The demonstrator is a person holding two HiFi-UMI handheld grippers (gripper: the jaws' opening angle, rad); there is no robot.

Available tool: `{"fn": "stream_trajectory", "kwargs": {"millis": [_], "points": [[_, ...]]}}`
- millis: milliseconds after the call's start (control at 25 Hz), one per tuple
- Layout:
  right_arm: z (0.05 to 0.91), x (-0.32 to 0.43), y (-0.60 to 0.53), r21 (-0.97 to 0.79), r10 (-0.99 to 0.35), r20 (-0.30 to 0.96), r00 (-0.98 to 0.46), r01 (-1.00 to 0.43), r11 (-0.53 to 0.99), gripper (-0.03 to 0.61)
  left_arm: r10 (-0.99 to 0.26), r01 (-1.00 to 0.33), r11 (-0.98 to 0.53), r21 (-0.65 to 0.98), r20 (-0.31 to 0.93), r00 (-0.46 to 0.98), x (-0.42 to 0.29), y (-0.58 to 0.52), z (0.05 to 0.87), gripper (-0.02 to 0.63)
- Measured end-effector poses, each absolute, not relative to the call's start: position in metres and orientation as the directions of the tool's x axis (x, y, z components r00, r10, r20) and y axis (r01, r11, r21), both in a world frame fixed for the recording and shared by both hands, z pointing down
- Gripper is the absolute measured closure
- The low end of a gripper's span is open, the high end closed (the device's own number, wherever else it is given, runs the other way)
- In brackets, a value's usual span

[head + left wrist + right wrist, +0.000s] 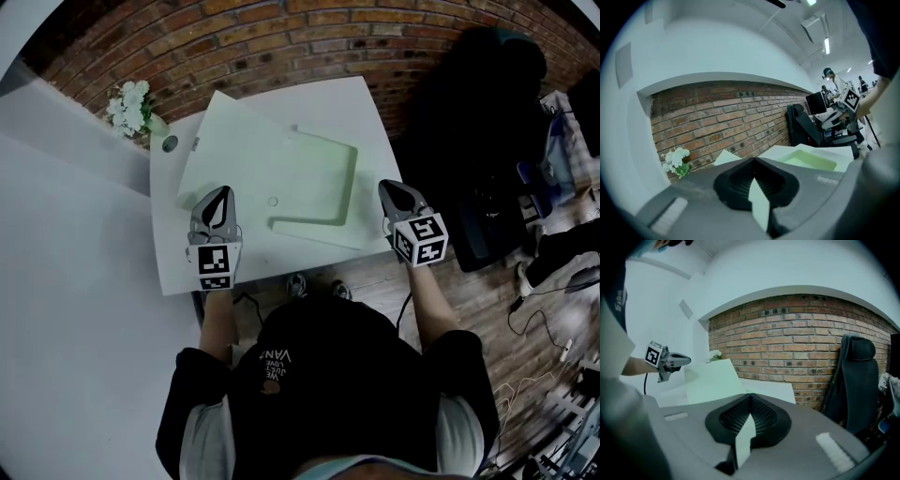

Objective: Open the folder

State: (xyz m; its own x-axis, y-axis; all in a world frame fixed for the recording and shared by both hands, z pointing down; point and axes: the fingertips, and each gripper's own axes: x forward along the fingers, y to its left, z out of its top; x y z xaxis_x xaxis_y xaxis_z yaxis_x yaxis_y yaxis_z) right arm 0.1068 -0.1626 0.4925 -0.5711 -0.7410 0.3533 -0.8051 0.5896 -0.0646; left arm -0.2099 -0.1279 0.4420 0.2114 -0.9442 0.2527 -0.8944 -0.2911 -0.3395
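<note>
- green folder (281, 169) lies open on the white surface (173, 258);
- left claw (223, 191) clenched, over its near-left edge;
- right claw (387, 186) clenched, just beside its right edge

The folder (281, 178) is thin, smooth and pale green with a matt face; whether it is plastic or card I cannot tell. The surface (178, 258) is smooth, white and dull-sheened. The left tongs (223, 192) and right tongs (387, 187) are matt grey plastic, with finely ribbed black pads (736, 183). The wall (281, 37) is rough brick with recessed mortar. The floor (487, 309) shows wood-grain planks. The person's shirt (328, 375) is dark matt cloth. The chair (855, 380) is black and matt.
</note>
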Motion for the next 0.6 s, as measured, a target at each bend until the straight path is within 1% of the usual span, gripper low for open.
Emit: {"fn": "stream_trajectory", "kwargs": {"millis": [400, 600], "points": [[0.446, 0.09, -0.148, -0.078, -0.757, 0.24, -0.608, -0.789, 0.609, 0.578, -0.937, -0.883, -0.341, -0.324, 0.188, 0.293, -0.177, -0.122, 0.423, 0.614], [0.432, 0.079, -0.138, -0.097, -0.745, 0.209, -0.634, -0.771, 0.629, 0.578, -0.927, -0.875, -0.372, -0.31, 0.175, 0.332, -0.16, -0.115, 0.419, 0.614]]}}
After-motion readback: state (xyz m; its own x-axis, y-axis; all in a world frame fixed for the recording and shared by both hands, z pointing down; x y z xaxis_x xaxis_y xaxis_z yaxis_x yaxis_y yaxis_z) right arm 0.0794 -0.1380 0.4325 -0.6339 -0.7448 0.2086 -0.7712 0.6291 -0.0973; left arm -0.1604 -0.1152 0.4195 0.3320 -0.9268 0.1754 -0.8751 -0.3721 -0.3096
